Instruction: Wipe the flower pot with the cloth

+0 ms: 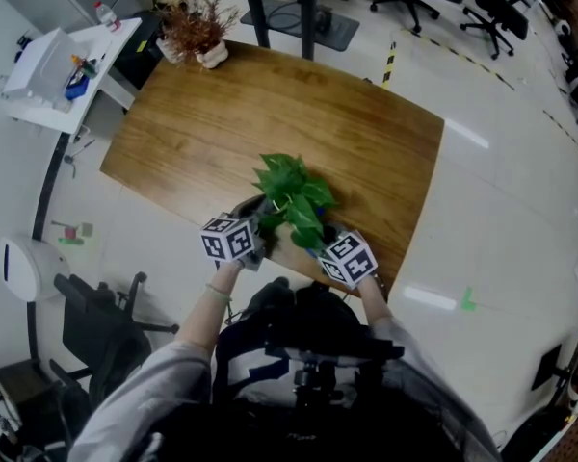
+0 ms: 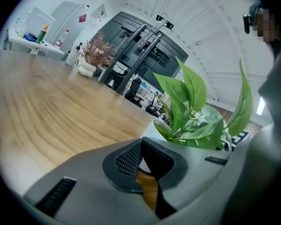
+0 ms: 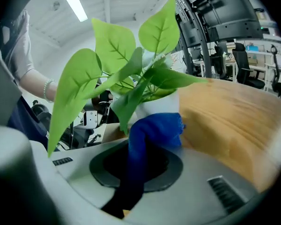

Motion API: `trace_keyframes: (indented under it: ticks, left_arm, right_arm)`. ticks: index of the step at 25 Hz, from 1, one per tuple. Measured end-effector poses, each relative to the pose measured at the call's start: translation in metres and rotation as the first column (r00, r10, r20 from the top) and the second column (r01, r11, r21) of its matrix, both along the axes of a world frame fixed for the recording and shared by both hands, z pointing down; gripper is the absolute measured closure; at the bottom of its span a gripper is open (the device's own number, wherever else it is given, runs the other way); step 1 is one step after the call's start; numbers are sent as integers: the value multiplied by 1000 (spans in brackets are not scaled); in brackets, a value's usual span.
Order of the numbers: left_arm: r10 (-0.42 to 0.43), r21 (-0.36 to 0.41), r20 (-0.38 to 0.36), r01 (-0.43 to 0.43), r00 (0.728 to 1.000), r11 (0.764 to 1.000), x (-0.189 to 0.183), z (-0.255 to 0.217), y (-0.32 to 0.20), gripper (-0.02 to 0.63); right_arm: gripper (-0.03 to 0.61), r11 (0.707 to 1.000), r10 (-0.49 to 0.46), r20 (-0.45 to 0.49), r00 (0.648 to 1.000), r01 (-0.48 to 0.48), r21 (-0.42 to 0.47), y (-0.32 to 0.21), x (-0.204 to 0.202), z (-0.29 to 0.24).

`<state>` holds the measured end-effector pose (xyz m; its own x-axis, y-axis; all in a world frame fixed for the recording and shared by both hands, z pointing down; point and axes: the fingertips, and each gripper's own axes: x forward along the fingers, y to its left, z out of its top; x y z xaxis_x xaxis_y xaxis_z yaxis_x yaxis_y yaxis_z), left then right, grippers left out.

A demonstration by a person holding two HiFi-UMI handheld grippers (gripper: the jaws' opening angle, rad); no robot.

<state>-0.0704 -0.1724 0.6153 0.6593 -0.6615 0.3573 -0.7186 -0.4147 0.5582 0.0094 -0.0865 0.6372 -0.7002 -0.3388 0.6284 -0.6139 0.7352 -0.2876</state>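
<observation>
Blue cloth [image 3: 157, 125], clamped in the right hand-held gripper [image 3: 139, 146], touches the white flower pot [image 3: 161, 106]; left hand-held gripper [image 2: 141, 142] jaws closed together.

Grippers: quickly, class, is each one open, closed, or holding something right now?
Left gripper: closed beside the pot; no grip on it can be made out.
Right gripper: closed on the blue cloth, held at the pot.

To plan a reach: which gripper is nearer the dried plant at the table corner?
Left. The left gripper is beside the green plant, toward the dried plant; the right gripper, on the far side.
</observation>
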Motion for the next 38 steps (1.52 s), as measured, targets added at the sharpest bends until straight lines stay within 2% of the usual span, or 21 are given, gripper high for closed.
trace_keyframes:
  ticks: [4, 7, 12, 16, 24, 34, 38]
  left_arm:
    - [-9, -4, -2, 9, 1000, 1000, -2, 1, 3, 606]
    - [-16, -7, -13, 16, 1000, 1000, -2, 0, 11, 606]
    - [3, -19, -31, -3, 1000, 1000, 4, 0, 34, 606]
    - [24, -30, -48, -25, 999, 999, 13, 2, 45, 606]
    - [62, -41, -41, -63, 997, 997, 14, 3, 44, 606]
    - [81, -18, 28, -81, 996, 997, -6, 2, 20, 606]
    - [53, -28, 19, -52, 998, 998, -13, 6, 7, 606]
  right_arm:
    - [525, 1000, 10, 4, 1000, -10, -14, 1, 0, 1]
    - [525, 999, 49, 4, 999, -49, 4, -1, 16, -6]
    - [525, 991, 115, -22, 993, -113, 66, -22, 57, -19]
    - [525, 985, 100, -22, 995, -96, 145, -50, 70, -37]
    - [525, 988, -61, -14, 998, 63, 145, -60, 39, -47]
    - [523, 996, -59, -35, 998, 62, 69, -21, 9, -30]
    - [523, 998, -65, -25, 998, 65, 22, -8, -11, -15]
